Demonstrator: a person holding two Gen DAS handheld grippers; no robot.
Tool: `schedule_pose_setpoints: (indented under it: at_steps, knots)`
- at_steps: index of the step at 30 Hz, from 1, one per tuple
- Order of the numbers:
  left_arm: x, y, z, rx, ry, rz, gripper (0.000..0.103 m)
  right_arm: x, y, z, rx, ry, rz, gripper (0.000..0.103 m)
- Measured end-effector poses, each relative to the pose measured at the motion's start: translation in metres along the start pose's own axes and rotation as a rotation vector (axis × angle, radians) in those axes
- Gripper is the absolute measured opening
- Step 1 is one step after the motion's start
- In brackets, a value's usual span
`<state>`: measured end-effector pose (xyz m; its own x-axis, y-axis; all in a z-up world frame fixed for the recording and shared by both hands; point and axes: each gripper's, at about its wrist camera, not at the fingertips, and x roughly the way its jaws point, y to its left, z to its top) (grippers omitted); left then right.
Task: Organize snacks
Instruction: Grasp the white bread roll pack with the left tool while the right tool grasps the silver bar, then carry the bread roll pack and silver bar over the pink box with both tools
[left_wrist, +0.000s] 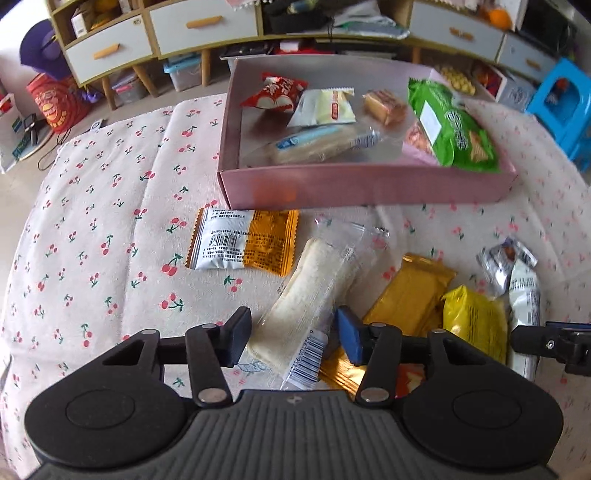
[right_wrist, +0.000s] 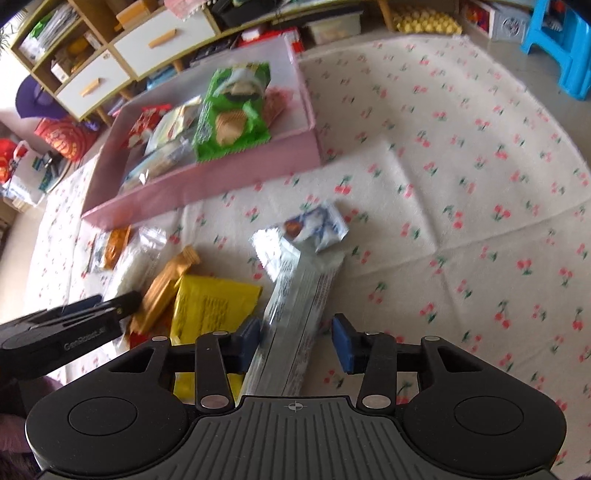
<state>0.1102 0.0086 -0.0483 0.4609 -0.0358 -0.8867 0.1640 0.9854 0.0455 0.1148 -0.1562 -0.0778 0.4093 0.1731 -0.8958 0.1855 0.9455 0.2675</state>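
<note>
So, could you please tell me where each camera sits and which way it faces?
Left wrist: on the left gripper, tilted down at the cloth; clear bar between its fingers, pink box beyond; right gripper at the right edge.
Right wrist: on the right gripper, tilted down; white packet between its fingers; left gripper at the left edge.
Shared: box, yellow pack, both grippers.

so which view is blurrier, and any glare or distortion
Right wrist view: motion-smeared, print on the long white packet unreadable. Left wrist view: sharp, barcode on the clear-wrapped bar legible, washed-out haze over the pink box. Both bow at the edges, fisheye.
</note>
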Motion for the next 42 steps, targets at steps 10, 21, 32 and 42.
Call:
schedule_pose_setpoints:
  at_steps: [10,21,32,42]
  knots:
    - [0.006,0.009,0.001,0.035,-0.084,-0.073,0.053,0.005,0.015,-0.012,-0.083,-0.020,-0.045,0.042]
    - [-0.001,0.023,0.000,-0.073,-0.046,-0.123,0.031,-0.002,0.009,-0.010,-0.048,-0.024,0.014,0.032]
    - [-0.011,0.041,-0.003,-0.186,-0.027,-0.198,0.030,-0.020,0.002,-0.001,0.002,-0.063,0.080,0.031]
    - [-0.032,0.051,0.000,-0.246,-0.070,-0.264,0.029,-0.038,-0.007,0.009,0.061,-0.099,0.146,0.031]
